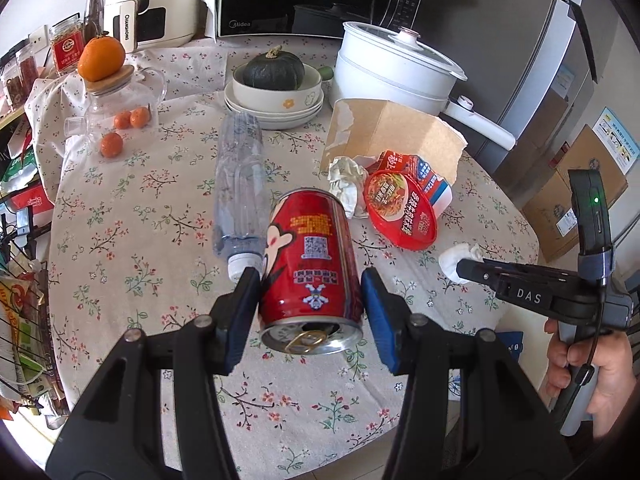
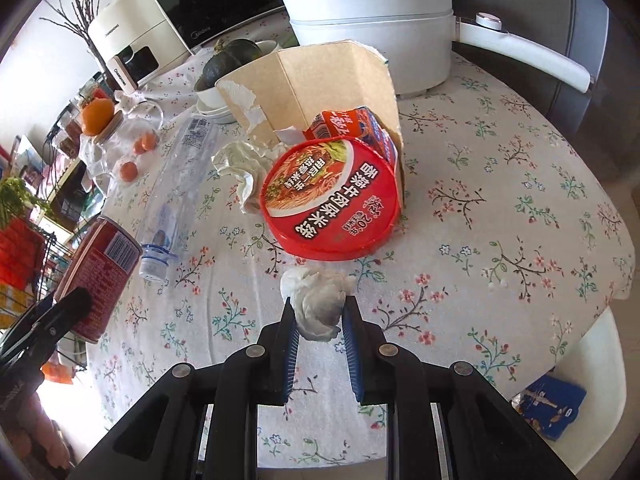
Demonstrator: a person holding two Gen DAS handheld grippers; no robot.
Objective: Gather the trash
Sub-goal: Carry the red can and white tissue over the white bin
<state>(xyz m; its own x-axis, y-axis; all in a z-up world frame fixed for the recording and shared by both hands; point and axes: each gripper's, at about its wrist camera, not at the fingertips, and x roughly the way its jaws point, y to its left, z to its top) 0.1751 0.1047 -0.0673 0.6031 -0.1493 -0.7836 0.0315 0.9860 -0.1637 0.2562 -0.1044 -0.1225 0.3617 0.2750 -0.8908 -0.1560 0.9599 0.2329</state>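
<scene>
In the left wrist view, your left gripper (image 1: pixel 310 300) is clamped on a red drink can (image 1: pixel 310 264), blue pads against its sides, the opened top facing the camera. Beyond it, a clear plastic bottle (image 1: pixel 240 184) lies on the flowered tablecloth (image 1: pixel 160 240), cap toward you. Further right, a crumpled paper (image 1: pixel 346 184) sits beside a red noodle cup (image 1: pixel 404 210) tipped on its side, in front of a torn cardboard box (image 1: pixel 392 136). Your right gripper (image 1: pixel 464 270) reaches in from the right, its tip at a white tissue wad (image 1: pixel 460 258); your hand (image 1: pixel 592 372) grips its handle.

In the right wrist view, your right gripper (image 2: pixel 319 316) is squeezed onto that tissue wad (image 2: pixel 318 300), pads pressing both sides, just in front of the noodle cup (image 2: pixel 330 200). The cardboard box (image 2: pixel 316 88) stands behind it, crumpled paper (image 2: pixel 244 168) to its left. The bottle (image 2: pixel 172 196) lies further left, and the can (image 2: pixel 96 268) shows at the left edge, held in your left gripper (image 2: pixel 60 316).
</scene>
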